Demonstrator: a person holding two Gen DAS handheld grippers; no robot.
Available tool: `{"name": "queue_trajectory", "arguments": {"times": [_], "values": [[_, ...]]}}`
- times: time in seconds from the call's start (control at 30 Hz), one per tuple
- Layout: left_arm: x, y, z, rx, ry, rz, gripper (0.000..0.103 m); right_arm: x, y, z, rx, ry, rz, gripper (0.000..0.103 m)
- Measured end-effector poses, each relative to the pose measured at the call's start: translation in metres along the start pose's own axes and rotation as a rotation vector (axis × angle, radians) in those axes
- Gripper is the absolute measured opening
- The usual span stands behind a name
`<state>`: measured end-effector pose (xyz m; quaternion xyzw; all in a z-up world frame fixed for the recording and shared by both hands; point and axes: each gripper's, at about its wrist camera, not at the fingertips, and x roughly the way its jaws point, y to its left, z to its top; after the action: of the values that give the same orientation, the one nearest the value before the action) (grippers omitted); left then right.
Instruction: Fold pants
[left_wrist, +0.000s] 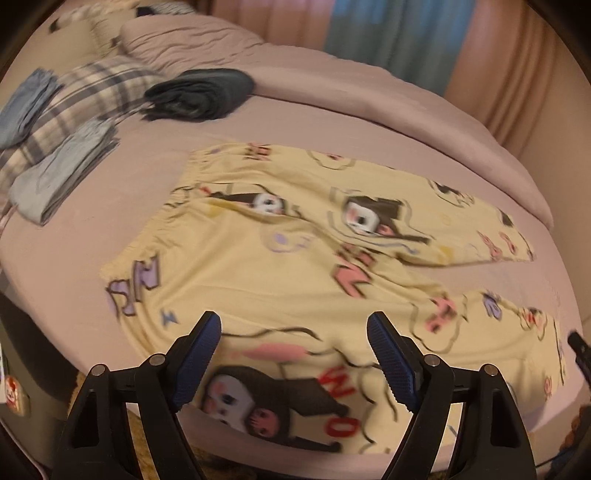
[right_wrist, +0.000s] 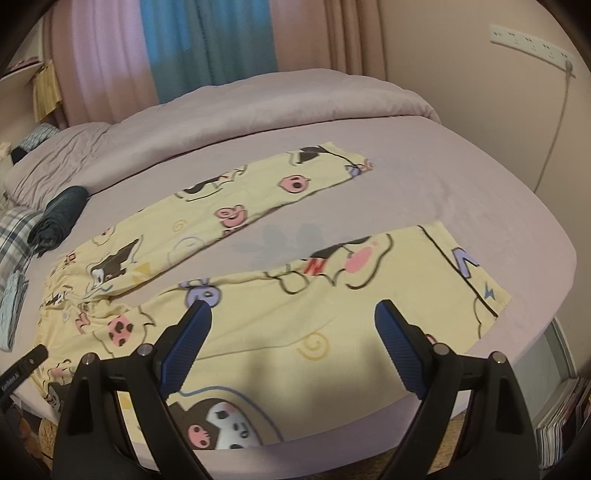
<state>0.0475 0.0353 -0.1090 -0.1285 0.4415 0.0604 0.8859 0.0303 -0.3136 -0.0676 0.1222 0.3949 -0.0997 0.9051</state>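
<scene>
Left wrist view: the left gripper (left_wrist: 294, 360) hovers, fingers wide and empty, over yellow cartoon-print fleece pants (left_wrist: 280, 266) lying flat on the mauve bed sheet (left_wrist: 92, 236), waistband left, legs running right.

Right wrist view: the right gripper (right_wrist: 293, 345) hovers with fingers spread wide, empty, above the near leg; the pants (right_wrist: 258, 317) stretch lengthwise left to right.

The pants (right_wrist: 258, 295) are pale yellow, printed with cartoon characters, pink and purple letters and swirls; they lie flat and unfolded on the bed (right_wrist: 480, 206), legs spread apart in a V, the gathered waistband toward the bed's left side, one leg along the near edge, its cuff near the near right corner
</scene>
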Motion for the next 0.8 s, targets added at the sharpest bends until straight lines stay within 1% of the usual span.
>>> {"name": "queue_trajectory", "arguments": {"times": [0.1,0.2,0.23,0.33,0.47,0.53,0.57,0.63,0.7,0.77,0.8], "values": [[0.004,0.021,0.009,-0.032,0.015,-0.015,0.083,0.003,-0.017,0.002,0.024,0.001,-0.031,0.091],[0.005,0.045,0.022,-0.066,0.014,-0.011,0.083,0.004,-0.04,0.006,0.046,-0.003,-0.046,0.09],[0.006,0.054,0.026,-0.074,0.016,0.013,0.083,0.004,-0.052,0.007,0.066,-0.002,-0.056,0.09],[0.012,0.084,0.033,-0.091,0.031,0.129,0.083,0.007,-0.088,0.013,0.117,0.001,-0.119,0.09],[0.021,0.115,0.029,-0.143,0.071,0.182,0.083,0.013,-0.133,0.014,0.152,0.017,-0.185,0.09],[0.022,0.128,0.026,-0.175,0.076,0.2,0.083,0.017,-0.156,0.012,0.177,0.043,-0.213,0.09],[0.023,0.134,0.025,-0.192,0.079,0.215,0.083,0.02,-0.166,0.011,0.189,0.058,-0.223,0.088],[0.027,0.14,0.023,-0.213,0.088,0.24,0.083,0.027,-0.184,0.007,0.218,0.1,-0.224,0.086],[0.031,0.142,0.022,-0.21,0.09,0.243,0.083,0.032,-0.192,0.002,0.233,0.119,-0.192,0.083],[0.041,0.139,0.018,-0.202,0.111,0.222,0.083,0.037,-0.194,-0.003,0.238,0.134,-0.156,0.078],[0.048,0.139,0.017,-0.202,0.128,0.193,0.083,0.042,-0.194,-0.005,0.246,0.148,-0.142,0.076]]}}
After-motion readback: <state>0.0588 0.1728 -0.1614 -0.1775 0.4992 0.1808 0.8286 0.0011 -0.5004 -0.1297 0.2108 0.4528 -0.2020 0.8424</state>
